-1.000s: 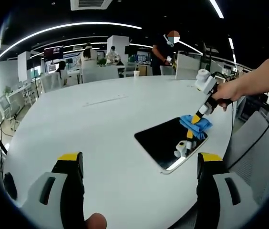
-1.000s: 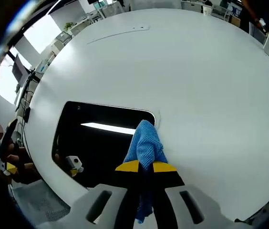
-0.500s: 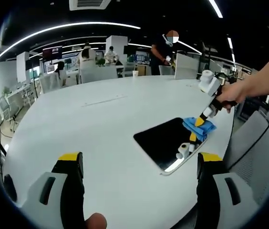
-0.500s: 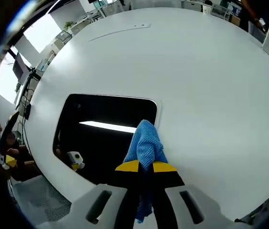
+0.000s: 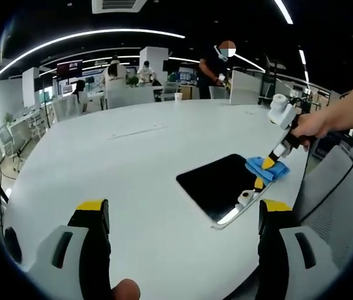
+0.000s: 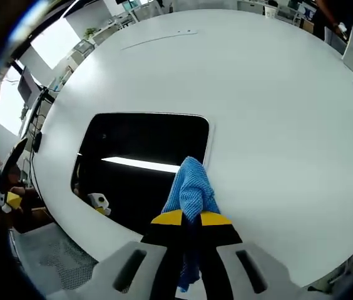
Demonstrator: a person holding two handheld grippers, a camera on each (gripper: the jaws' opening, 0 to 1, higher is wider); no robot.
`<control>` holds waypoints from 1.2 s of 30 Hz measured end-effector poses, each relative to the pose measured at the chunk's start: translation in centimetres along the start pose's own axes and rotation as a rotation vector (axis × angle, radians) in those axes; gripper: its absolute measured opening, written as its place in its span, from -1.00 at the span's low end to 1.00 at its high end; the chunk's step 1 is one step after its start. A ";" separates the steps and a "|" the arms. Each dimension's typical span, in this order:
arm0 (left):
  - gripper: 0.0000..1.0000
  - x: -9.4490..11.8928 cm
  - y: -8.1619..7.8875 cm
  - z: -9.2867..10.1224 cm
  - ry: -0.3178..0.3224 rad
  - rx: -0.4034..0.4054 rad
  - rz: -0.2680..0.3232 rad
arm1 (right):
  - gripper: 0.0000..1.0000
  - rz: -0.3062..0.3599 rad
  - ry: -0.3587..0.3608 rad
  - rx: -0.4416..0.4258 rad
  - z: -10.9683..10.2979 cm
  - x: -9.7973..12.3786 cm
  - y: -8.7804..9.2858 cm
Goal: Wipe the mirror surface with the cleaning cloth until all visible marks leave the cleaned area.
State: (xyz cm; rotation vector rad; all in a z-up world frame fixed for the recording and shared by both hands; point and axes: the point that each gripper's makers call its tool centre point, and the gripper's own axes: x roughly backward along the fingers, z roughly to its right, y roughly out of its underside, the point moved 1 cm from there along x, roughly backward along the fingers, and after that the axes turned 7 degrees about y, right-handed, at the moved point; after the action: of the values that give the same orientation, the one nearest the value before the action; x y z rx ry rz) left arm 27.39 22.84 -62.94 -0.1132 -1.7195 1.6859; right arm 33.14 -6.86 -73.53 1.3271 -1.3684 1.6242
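Note:
A dark rectangular mirror (image 5: 223,185) lies flat on the white table (image 5: 139,162), towards its right edge. My right gripper (image 5: 267,163) presses a blue cleaning cloth (image 5: 268,167) on the mirror's near right side, held by a person's hand (image 5: 311,125). In the right gripper view the jaws (image 6: 191,219) are shut on the blue cloth (image 6: 191,190), which touches the mirror (image 6: 145,162) at its lower right part. My left gripper (image 5: 179,215) hovers open over the table, short of the mirror, nothing between its yellow-tipped fingers.
The table's edge runs just past the mirror on the right, with a grey chair (image 5: 336,194) beyond it. Office desks and people stand far behind, one person (image 5: 217,65) near the table's far side. A paper cup (image 5: 178,96) sits at the far edge.
The right gripper has dragged the blue cloth across the mirror towards its right edge. The left gripper has stayed still.

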 end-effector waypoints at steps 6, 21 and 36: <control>0.96 0.1 0.0 0.0 0.003 -0.001 0.001 | -0.97 -0.004 -0.002 0.000 -0.1 0.2 0.8; 0.96 0.2 0.3 0.5 0.012 0.000 -0.001 | -0.97 -0.014 -0.010 -0.017 -0.6 1.0 2.2; 0.96 0.3 0.4 0.6 0.008 0.004 -0.002 | -0.98 -0.001 -0.008 -0.027 -1.3 0.8 1.0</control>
State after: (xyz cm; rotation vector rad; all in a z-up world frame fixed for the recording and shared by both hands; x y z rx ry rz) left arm 26.71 22.57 -63.14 -0.1155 -1.7099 1.6850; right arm 31.58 -6.02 -73.05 1.3196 -1.3893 1.5964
